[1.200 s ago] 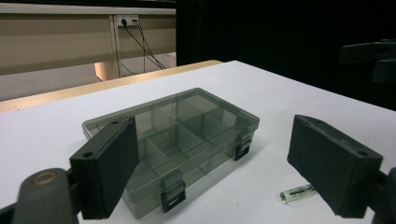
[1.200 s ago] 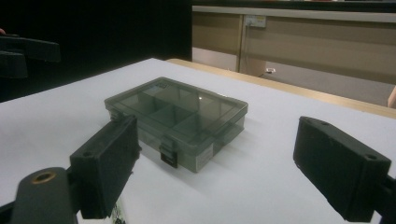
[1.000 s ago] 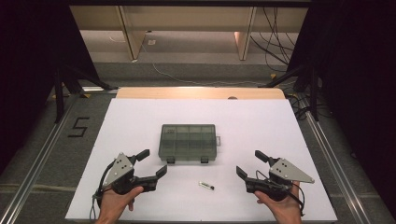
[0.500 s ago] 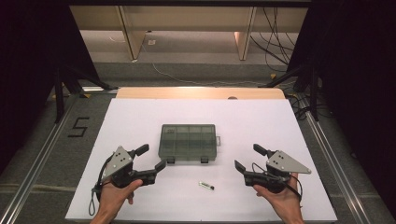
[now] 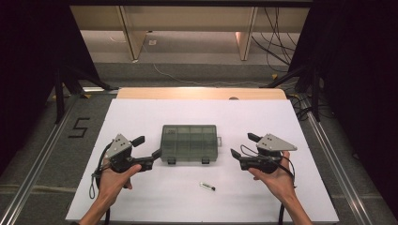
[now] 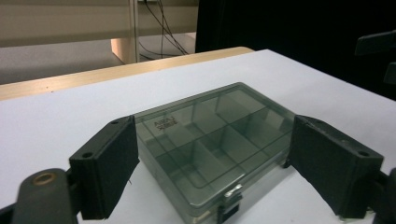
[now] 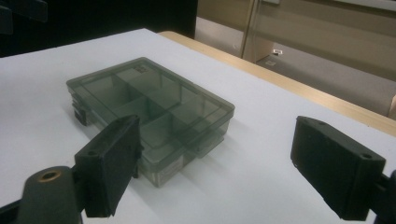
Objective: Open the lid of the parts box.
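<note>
A smoky transparent compartment box [image 5: 189, 142] lies closed at the middle of the white table [image 5: 141, 112], its two latches facing the person. A small dark-tipped pin-like piece [image 5: 207, 186] lies in front of it. My left gripper [image 5: 148, 146] is open just left of the box, one jaw close to its near left corner. My right gripper [image 5: 243, 145] is open a little to the right of the box, apart from it. In the left gripper view the box [image 6: 210, 140] sits beyond the open gripper [image 6: 219, 163]. In the right gripper view the box [image 7: 149, 107] lies left of the open gripper [image 7: 224, 163].
A wooden strip [image 5: 202, 93] borders the table's far edge, with floor, cables [image 5: 277, 33] and wooden legs beyond. Metal rails [image 5: 37, 173] run along both sides. White surface stretches around the box.
Both hands have carried their grippers forward and inward toward the box. The jaws stay open. The box and the small piece have not moved.
</note>
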Motion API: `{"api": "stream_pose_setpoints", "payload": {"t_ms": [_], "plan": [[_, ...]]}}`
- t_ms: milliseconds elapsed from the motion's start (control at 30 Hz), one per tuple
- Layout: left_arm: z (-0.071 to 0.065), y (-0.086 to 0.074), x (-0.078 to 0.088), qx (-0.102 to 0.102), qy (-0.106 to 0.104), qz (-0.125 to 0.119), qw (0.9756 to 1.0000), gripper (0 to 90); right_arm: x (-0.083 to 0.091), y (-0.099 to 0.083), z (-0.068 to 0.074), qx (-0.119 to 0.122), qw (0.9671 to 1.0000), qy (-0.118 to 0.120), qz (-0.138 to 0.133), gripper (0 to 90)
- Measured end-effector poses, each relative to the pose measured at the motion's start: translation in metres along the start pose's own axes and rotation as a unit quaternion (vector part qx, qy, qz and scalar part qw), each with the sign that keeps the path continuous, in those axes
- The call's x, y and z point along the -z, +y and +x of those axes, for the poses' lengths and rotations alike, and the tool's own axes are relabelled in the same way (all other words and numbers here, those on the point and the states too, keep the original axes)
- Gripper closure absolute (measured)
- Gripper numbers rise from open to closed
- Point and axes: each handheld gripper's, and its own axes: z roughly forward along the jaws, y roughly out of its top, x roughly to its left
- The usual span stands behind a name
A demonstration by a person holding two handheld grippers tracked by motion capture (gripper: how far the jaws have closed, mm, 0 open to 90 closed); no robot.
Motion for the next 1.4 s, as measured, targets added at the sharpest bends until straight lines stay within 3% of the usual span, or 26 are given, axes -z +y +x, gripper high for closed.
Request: {"api": "stream_pose_setpoints", "payload": {"t_ms": [167, 367, 600, 767, 867, 967, 1100, 1200, 1400], "plan": [[0.013, 0.0, -0.009, 0.003, 0.014, 0.006, 0.9999, 17.0, -0.014, 0.001, -0.007, 0.005, 0.9999, 0.0, 0.01, 19.3], [0.026, -0.003, -0.016, -0.002, 0.021, 0.017, 0.9996, 29.0, -0.027, -0.002, -0.014, 0.01, 0.9994, 0.011, 0.032, 24.6], [0.036, -0.008, -0.024, -0.01, 0.018, 0.038, 0.9991, 56.8, -0.039, -0.006, -0.02, 0.012, 0.9983, 0.019, 0.053, 38.6], [0.047, -0.015, -0.034, -0.027, 0.025, 0.07, 0.9969, 73.8, -0.047, -0.008, -0.024, 0.023, 0.9963, 0.038, 0.074, 53.9], [0.05, -0.019, -0.039, -0.037, 0.018, 0.085, 0.9955, 80.1, -0.052, -0.01, -0.025, 0.029, 0.9945, 0.048, 0.088, 60.5], [0.051, -0.022, -0.044, -0.054, 0.015, 0.104, 0.993, 84.2, -0.056, -0.013, -0.025, 0.034, 0.9929, 0.054, 0.101, 68.0], [0.051, -0.025, -0.048, -0.056, 0.011, 0.11, 0.9923, 88.1, -0.059, -0.014, -0.025, 0.045, 0.9911, 0.066, 0.106, 75.6], [0.05, -0.027, -0.053, -0.069, 0.006, 0.125, 0.9897, 89.1, -0.062, -0.014, -0.022, 0.048, 0.9889, 0.082, 0.114, 81.9], [0.049, -0.03, -0.055, -0.066, 0.002, 0.132, 0.989, 89.5, -0.07, -0.018, -0.018, 0.064, 0.9857, 0.094, 0.125, 88.4]]}}
